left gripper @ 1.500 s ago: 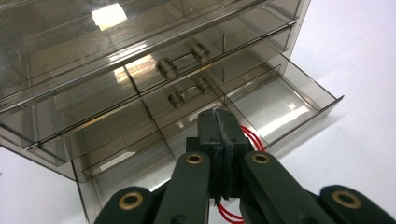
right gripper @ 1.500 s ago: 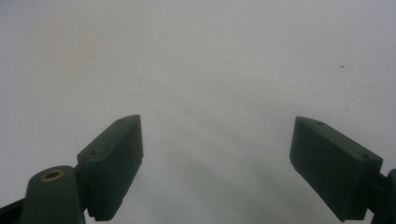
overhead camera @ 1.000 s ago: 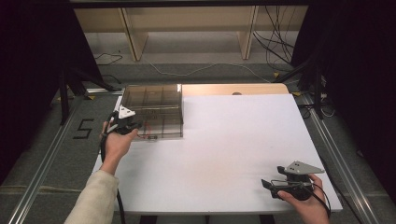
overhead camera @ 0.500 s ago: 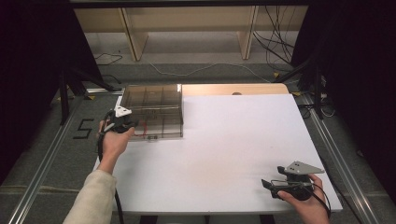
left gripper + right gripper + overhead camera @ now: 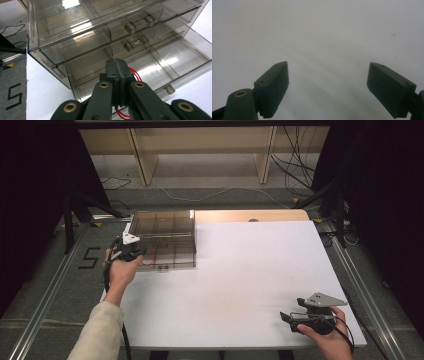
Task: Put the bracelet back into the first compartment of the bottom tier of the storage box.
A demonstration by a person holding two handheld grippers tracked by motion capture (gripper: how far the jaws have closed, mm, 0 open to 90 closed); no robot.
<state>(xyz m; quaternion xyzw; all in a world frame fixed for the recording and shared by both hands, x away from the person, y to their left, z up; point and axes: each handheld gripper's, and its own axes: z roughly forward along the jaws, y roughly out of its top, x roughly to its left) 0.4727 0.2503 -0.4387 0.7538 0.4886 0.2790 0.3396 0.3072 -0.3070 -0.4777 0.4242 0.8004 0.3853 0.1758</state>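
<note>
We see the left gripper [image 5: 117, 72] pinching red bands [image 5: 133, 73] over the drawer unit's [image 5: 162, 237] open drawer; the right gripper [image 5: 328, 87], well apart from it, is spread.

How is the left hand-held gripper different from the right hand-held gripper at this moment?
The left hand-held gripper has its jaws pressed shut on a red loop; the right hand-held gripper has its jaws wide apart, with nothing between them. The left one is at the clear drawer box; the right one is over bare white table. Both are held in a hand.

The left gripper [image 5: 117, 82] is held forward with jaws pressed together; the right gripper [image 5: 328, 92] is kept low, jaws spread wide.
</note>
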